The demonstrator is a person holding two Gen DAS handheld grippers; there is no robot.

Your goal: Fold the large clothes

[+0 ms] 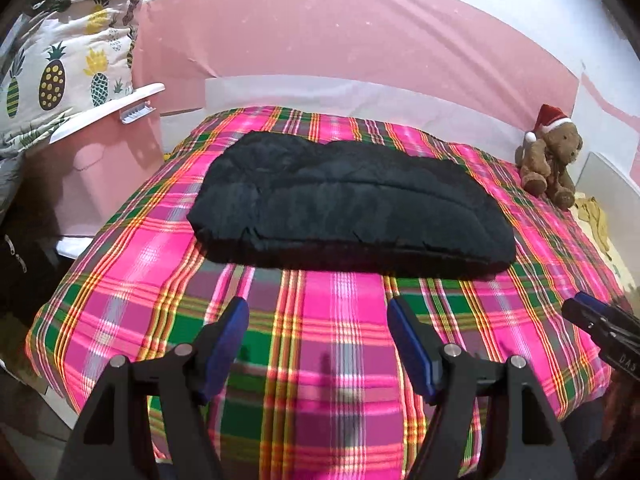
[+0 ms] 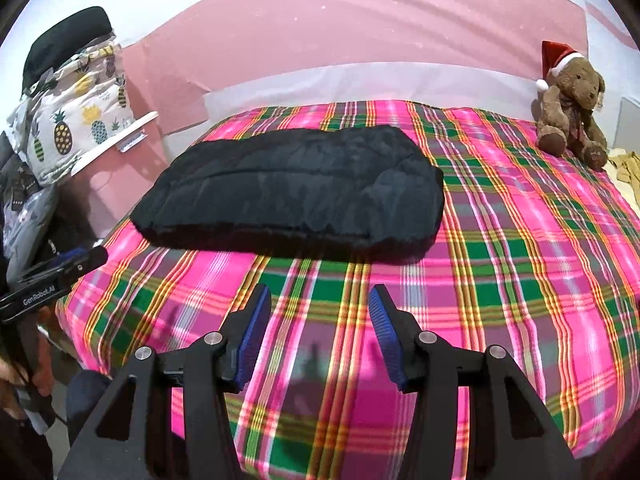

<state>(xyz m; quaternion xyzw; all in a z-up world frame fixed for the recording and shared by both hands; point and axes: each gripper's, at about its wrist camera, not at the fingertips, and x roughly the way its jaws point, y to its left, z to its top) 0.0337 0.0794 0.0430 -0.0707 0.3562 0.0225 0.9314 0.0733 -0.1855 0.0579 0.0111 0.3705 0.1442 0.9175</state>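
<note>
A dark, thick garment lies folded into a long flat bundle across the middle of the plaid bed cover; it also shows in the right wrist view. My left gripper hovers open over the near part of the bed, short of the bundle, with nothing between its blue pads. The right gripper is likewise open and holds nothing, a little back from the bundle's near edge. Each gripper shows at the other view's edge: right gripper, left gripper.
A brown teddy bear with a Santa hat sits at the far right corner. A pineapple-print pillow pile rests on a pink bin left of the bed. Yellow cloth lies at the right edge. A pink wall stands behind.
</note>
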